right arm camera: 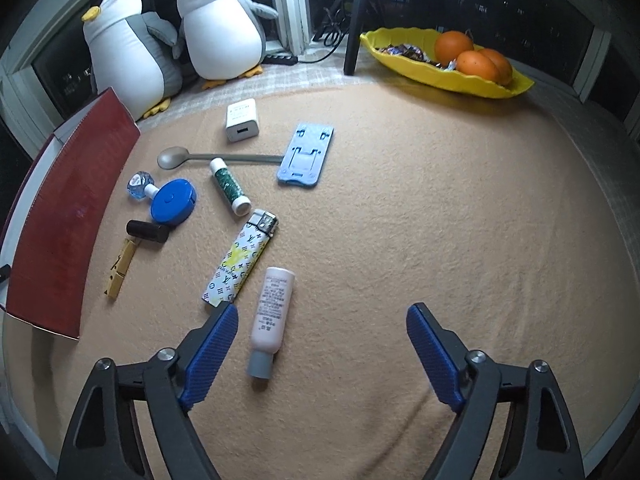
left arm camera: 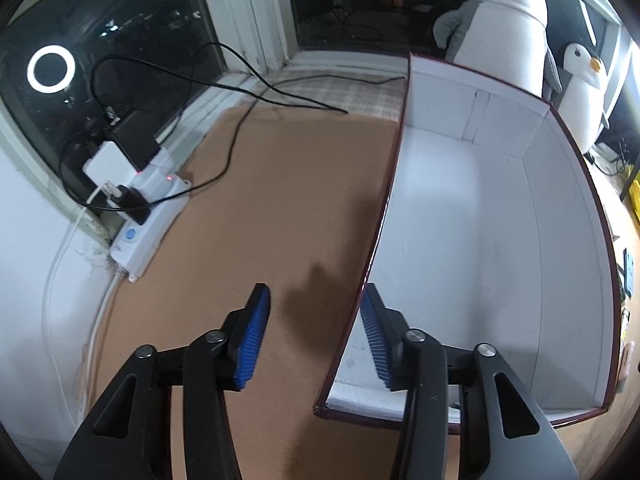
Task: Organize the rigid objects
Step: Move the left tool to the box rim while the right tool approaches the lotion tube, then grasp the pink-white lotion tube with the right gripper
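An empty white box with dark red outer walls (left arm camera: 480, 216) lies on the tan cloth; its red side shows at the left of the right wrist view (right arm camera: 68, 216). My left gripper (left arm camera: 316, 300) is open and straddles the box's near left wall, empty. My right gripper (right arm camera: 320, 320) is open and empty above the cloth. Close in front of it lie a pink tube (right arm camera: 272, 312) and a patterned lighter (right arm camera: 240, 260). Further off lie a green tube (right arm camera: 230, 186), a blue round case (right arm camera: 173, 202), a spoon (right arm camera: 192, 157), a blue phone stand (right arm camera: 306, 154), a white charger (right arm camera: 241, 120), a clothespin (right arm camera: 120, 268) and a small black bottle (right arm camera: 147, 231).
Two plush penguins (right arm camera: 216, 28) stand at the back by the window. A yellow bowl with oranges (right arm camera: 444, 64) sits back right beside a black tripod (right arm camera: 356, 20). A power strip with plugs and cables (left arm camera: 136, 200) lies along the left wall.
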The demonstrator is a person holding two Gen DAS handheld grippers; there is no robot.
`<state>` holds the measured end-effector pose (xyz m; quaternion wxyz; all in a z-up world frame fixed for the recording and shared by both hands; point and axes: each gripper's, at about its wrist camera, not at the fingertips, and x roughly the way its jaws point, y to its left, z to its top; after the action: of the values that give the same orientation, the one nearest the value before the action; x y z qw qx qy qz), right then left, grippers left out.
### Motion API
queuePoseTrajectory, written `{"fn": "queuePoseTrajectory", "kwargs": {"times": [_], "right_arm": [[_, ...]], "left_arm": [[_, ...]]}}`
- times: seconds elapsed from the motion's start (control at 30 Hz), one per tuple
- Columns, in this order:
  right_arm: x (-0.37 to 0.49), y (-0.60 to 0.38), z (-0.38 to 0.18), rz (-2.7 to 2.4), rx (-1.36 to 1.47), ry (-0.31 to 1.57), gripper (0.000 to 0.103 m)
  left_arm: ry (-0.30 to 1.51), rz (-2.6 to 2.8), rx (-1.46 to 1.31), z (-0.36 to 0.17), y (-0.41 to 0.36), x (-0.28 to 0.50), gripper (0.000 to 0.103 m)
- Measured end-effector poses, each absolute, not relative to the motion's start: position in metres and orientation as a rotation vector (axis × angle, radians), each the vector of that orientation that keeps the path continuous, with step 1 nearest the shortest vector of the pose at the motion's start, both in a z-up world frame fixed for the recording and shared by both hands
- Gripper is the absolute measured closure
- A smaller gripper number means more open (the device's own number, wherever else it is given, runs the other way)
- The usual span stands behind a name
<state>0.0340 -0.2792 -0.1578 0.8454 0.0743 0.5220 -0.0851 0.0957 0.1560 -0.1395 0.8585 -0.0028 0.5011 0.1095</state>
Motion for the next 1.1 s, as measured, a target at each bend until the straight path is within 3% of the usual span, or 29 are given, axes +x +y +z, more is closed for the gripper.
{"fn": "queuePoseTrajectory", "kwargs": {"times": [0.2, 0.43, 0.7, 1.1], "right_arm": [[0.041, -0.268, -0.173, -0.170, 0.149, 1.141, 0.043], [0.048, -0.262, -0.185, -0.182, 0.112, 1.170, 0.052], [0.052, -0.269, -0.189, -0.205, 0.108, 1.183, 0.084], [0.051, -0.267, -0.186, -0.218, 0.091, 1.171, 0.085]], "left_arm": [[1.073, 0.184, 0.013, -0.145, 0.154, 0.096, 0.072], [1.075, 0.145, 0.021, -0.148, 0.149, 0.099, 0.084], [1.066, 0.139, -0.014, -0.146, 0.153, 0.096, 0.092], [1.052, 0.128, -0.037, -0.145, 0.155, 0.094, 0.093]]}}
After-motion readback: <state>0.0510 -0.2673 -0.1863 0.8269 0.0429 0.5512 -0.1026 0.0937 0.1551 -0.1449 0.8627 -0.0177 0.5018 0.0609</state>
